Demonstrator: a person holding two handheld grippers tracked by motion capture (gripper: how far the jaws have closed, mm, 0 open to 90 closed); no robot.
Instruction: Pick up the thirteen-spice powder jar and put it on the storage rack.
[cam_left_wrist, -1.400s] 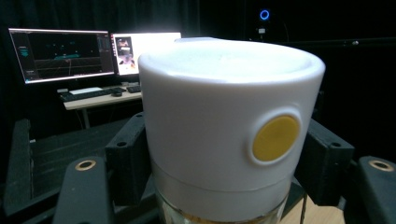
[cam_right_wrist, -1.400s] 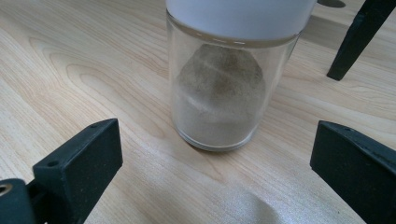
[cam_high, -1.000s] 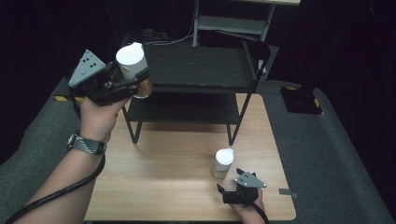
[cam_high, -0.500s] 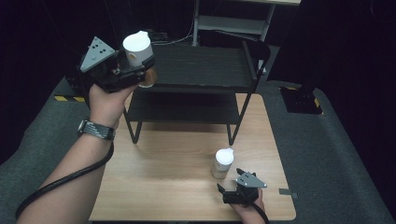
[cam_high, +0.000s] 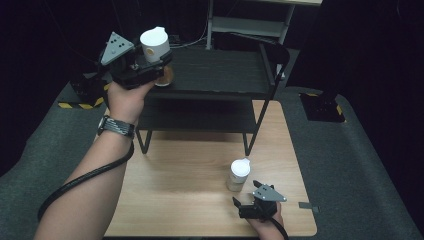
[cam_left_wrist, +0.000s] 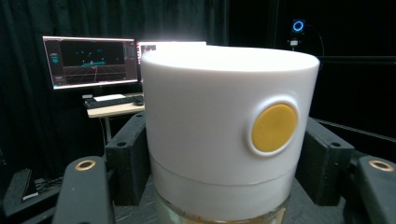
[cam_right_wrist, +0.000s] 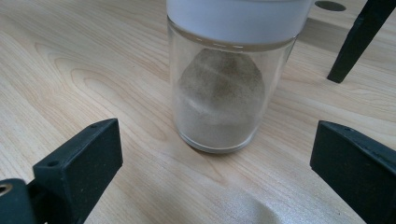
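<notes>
No writing can be read on either jar. The left gripper (cam_high: 150, 67) clamps a white-capped glass jar (cam_high: 156, 50), its cap bearing a round yellow dot (cam_left_wrist: 273, 127), above the black rack's (cam_high: 220, 75) top shelf, near its left edge. A second jar (cam_high: 238, 175), holding pale speckled powder, stands on the table (cam_high: 175, 200) near the right front corner. The right gripper (cam_high: 250, 207) gapes wide just before it, not touching it.

Clear glass jar with white plastic cap (cam_left_wrist: 229, 135): body cut off by the lower edge of the left gripper view; contents mostly unseen there. Second clear glass jar of pale powder (cam_right_wrist: 219, 102): cap top cut off by the upper edge of the right gripper view. Distant monitor text (cam_left_wrist: 91, 60): too small to read.
</notes>
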